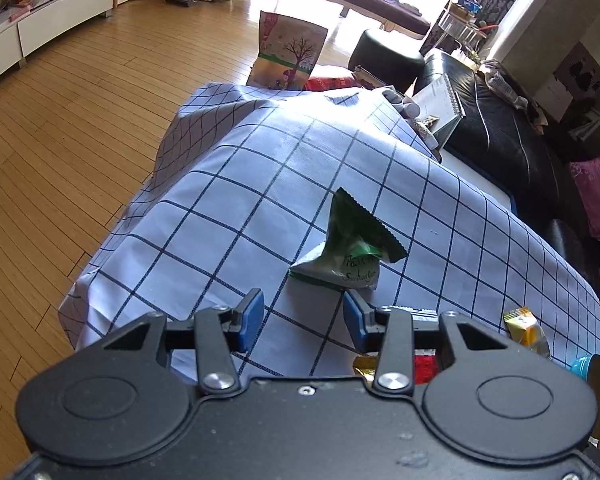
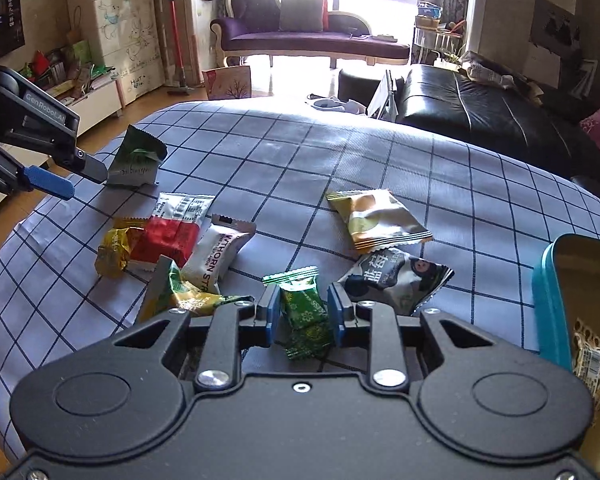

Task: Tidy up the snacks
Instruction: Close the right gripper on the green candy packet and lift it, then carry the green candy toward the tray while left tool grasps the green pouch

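Where the checked cloth [image 2: 340, 152] covers the tabletop, one teal tin [image 2: 550, 312] stands at the right edge. Eight snack packets show: seven loose, among them a gold packet [image 2: 376, 218], a blueberry packet [image 2: 396, 280] and a hawthorn strip [image 2: 216, 256]. The right tool [image 2: 300, 314] clamps a green candy [image 2: 304, 308]. The left tool [image 2: 78, 178] stands open, empty, beside a green-white packet [image 2: 136, 158].
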`<state>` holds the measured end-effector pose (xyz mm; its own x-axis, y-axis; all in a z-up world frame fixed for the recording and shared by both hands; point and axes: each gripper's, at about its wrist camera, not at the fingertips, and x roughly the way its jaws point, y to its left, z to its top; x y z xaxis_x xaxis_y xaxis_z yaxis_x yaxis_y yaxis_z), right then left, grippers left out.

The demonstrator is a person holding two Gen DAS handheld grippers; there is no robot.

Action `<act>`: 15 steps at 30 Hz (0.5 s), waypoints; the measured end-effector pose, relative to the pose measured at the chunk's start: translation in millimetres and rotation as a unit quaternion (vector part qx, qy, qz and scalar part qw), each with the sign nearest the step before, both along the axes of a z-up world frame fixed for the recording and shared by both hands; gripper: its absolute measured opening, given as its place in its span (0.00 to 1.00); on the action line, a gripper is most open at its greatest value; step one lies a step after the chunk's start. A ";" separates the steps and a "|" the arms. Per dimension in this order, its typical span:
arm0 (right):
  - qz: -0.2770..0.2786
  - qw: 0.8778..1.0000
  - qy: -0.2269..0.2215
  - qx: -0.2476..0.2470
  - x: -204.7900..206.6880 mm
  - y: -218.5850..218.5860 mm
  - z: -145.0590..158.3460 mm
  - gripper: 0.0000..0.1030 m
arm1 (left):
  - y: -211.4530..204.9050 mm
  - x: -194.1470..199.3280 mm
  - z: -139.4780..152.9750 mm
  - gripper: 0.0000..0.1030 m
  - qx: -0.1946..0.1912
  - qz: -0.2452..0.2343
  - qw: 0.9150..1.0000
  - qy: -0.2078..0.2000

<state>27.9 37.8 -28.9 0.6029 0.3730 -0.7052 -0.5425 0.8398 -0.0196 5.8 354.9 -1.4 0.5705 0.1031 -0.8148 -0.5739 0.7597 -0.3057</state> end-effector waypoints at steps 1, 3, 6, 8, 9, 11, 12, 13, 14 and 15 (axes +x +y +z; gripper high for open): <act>-0.002 1.000 -0.001 0.003 -0.1 -0.8 -1.3 0.36 | -1.1 0.7 0.1 0.42 0.000 -0.002 1.000 0.000; -0.001 1.000 -0.006 0.004 -2.5 -1.4 -0.8 0.36 | -3.6 2.4 0.2 0.42 0.003 -0.008 1.000 0.000; -0.006 1.000 -0.003 0.000 -2.9 -0.2 0.2 0.34 | -7.2 4.6 0.3 0.42 0.008 -0.016 1.000 0.001; -0.016 1.000 0.004 0.001 -3.7 0.2 2.6 0.26 | -8.8 5.0 0.8 0.42 0.012 -0.022 1.000 0.000; -0.023 1.000 0.009 0.007 -4.0 -0.6 4.6 0.26 | -9.5 4.8 0.9 0.42 0.015 -0.024 1.000 -0.001; -0.040 0.998 0.020 0.035 -4.1 -5.6 10.7 0.26 | -10.0 4.6 1.4 0.42 0.023 -0.022 0.999 -0.001; -0.049 0.997 0.025 0.054 -4.4 -8.6 14.1 0.26 | -9.9 4.2 1.8 0.42 0.025 -0.021 0.999 -0.003; -0.057 0.995 0.029 0.075 -4.8 -11.9 17.7 0.26 | -9.6 3.9 2.1 0.42 0.026 -0.020 0.999 -0.006; -0.068 0.993 0.031 0.097 -5.9 -15.6 21.1 0.26 | -9.8 3.9 3.1 0.42 0.027 -0.018 0.999 -0.011; -0.076 0.990 0.029 0.111 -7.5 -18.2 23.2 0.26 | -9.6 3.4 3.9 0.42 0.027 -0.016 0.999 -0.016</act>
